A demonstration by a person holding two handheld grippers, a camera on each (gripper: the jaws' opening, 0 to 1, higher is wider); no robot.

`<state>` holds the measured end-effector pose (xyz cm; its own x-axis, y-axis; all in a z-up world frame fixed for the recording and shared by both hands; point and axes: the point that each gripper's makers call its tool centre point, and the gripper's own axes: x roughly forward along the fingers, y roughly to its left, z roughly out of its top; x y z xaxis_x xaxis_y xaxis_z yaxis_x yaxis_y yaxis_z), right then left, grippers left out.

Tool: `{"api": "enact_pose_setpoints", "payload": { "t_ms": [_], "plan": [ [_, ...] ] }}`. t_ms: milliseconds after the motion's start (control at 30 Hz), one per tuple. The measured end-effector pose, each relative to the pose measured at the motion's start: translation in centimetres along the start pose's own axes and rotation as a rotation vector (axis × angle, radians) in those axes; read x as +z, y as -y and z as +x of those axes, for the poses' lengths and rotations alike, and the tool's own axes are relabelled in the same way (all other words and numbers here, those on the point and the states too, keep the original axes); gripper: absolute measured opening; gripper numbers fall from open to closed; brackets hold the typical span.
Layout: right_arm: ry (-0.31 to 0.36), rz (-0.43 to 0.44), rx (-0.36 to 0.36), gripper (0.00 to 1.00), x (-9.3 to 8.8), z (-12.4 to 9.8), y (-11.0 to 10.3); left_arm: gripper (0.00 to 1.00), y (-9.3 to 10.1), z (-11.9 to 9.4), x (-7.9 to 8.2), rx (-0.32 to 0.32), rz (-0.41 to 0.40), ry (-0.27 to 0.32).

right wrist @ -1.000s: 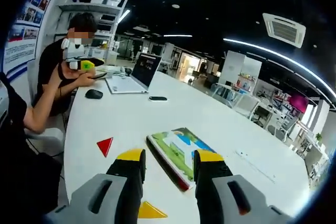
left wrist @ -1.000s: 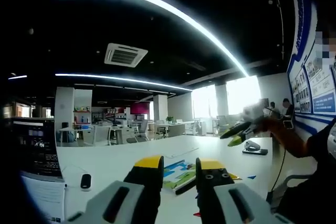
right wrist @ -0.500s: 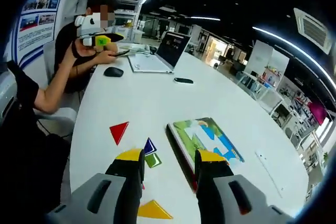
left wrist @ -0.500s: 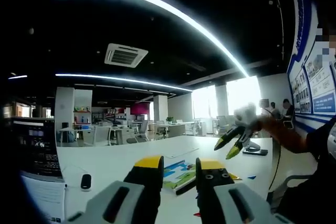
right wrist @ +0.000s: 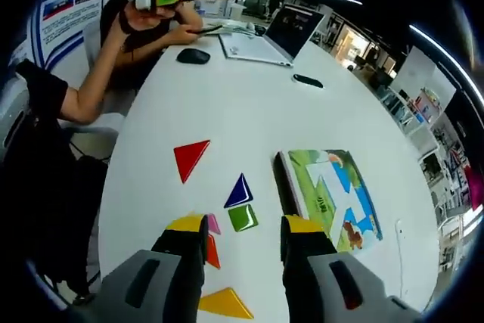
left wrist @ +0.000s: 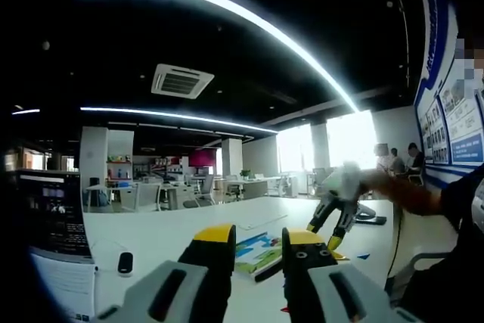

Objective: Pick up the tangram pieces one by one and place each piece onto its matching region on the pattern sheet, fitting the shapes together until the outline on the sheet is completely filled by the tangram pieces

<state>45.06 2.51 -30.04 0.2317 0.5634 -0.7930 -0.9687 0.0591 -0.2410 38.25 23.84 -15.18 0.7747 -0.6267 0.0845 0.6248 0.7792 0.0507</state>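
While the right gripper (right wrist: 243, 236) hangs spread and empty over the white table (right wrist: 242, 111), the pattern sheet (right wrist: 333, 196) lies at 2 o'clock from it. Red triangle (right wrist: 189, 159), blue triangle (right wrist: 240, 192) and green square (right wrist: 242, 218) sit ahead; a laptop (right wrist: 261, 35) stands far off. The left gripper (left wrist: 257, 241) is likewise spread, empty.

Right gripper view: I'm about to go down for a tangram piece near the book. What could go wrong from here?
Three risks:
1. The blue triangle, green square and pink piece lie close together, so the open right gripper may nudge a neighbour.
2. The orange piece is partly hidden behind a gripper finger, so it's easy to misjudge.
3. The pattern book sits right beside the cluster; a jaw could bump it and shift the pattern.
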Motion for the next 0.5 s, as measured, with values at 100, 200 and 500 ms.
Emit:
{"api": "enact_pose_setpoints", "payload": {
  "t_ms": [100,200,500],
  "plan": [
    [-0.031,-0.008,0.014,0.39,-0.2,0.7,-0.1,0.26,-0.1,0.0,0.1,0.001,-0.001,0.004],
    [-0.061,-0.021,0.027,0.39,-0.5,1.4,-0.1,0.26,-0.2,0.0,0.1,0.001,0.000,0.003],
    [-0.171,-0.070,0.064,0.39,-1.9,2.9,-0.2,0.26,-0.2,-0.2,0.3,0.002,0.002,0.008]
  ]
}}
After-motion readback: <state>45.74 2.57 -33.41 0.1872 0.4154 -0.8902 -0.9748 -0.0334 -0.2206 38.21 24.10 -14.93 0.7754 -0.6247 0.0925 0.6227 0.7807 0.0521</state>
